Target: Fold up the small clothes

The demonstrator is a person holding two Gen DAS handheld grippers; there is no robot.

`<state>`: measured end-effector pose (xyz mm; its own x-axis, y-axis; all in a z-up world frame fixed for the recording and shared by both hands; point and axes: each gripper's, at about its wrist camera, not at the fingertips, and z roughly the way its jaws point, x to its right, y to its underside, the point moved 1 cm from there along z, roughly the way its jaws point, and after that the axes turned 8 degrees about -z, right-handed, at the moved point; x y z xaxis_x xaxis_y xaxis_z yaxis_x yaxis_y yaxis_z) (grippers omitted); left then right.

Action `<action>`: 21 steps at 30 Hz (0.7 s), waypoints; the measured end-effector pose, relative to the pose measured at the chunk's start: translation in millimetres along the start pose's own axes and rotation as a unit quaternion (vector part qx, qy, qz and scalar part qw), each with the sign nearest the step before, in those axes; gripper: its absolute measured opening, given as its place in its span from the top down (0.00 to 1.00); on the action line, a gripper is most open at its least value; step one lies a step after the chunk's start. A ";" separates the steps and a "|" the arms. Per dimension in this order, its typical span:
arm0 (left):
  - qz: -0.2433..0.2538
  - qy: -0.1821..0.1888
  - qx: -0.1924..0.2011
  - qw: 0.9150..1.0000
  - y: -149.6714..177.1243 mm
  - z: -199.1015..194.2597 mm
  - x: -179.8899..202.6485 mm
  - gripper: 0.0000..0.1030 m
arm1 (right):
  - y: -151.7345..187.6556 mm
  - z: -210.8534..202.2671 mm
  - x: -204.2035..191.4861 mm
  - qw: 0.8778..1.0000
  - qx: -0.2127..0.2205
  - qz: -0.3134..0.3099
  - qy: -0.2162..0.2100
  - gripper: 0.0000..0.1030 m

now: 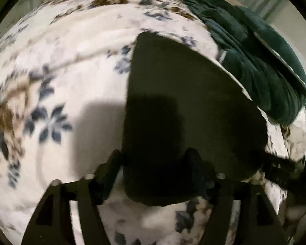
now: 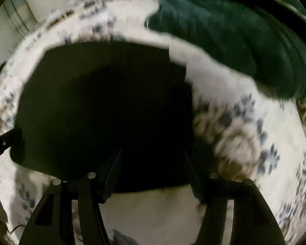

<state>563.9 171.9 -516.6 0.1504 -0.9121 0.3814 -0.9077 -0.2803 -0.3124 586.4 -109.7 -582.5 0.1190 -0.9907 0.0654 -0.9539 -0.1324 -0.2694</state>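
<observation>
A: Well, where does the black garment (image 1: pixel 189 110) lie?

B: Flat on the floral blanket (image 1: pixel 57 65), white with blue and brown flowers. From the left wrist camera it fills the middle and right of the view, its near edge reaching down between the two fingers of the left tongs (image 1: pixel 155 161).

A: Are those tongs clamped on it?

B: No. The fingers stand apart, their tips over the near part of the cloth. I cannot tell whether the tips touch it; everything there is dark and blurred.

A: And the other side?

B: In the right wrist view the same garment (image 2: pixel 104 106) spreads across the centre and left, and the right tongs (image 2: pixel 153 155) also stand apart, both tips over its near edge. Contact is again unclear.

A: Anything else nearby?

B: A dark green bundle of cloth (image 1: pixel 253 55) lies beyond the garment, up and to the right in both views (image 2: pixel 234 26), just beside its far corner. At the left edge of the right camera's view, part of the other tool pokes in at the garment's side.
</observation>
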 end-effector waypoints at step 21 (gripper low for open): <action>0.081 -0.150 0.110 0.979 48.6 -253.1 117.1 0.25 | 54.2 -281.2 -9.8 0.990 0.110 0.031 0.083 0.00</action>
<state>438.2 127.3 -266.9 0.1484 -0.9877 0.0493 -0.8282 -0.1514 -0.5396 456.0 -98.7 -327.5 -0.0019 -0.9808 0.1950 -0.8725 -0.0937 -0.4796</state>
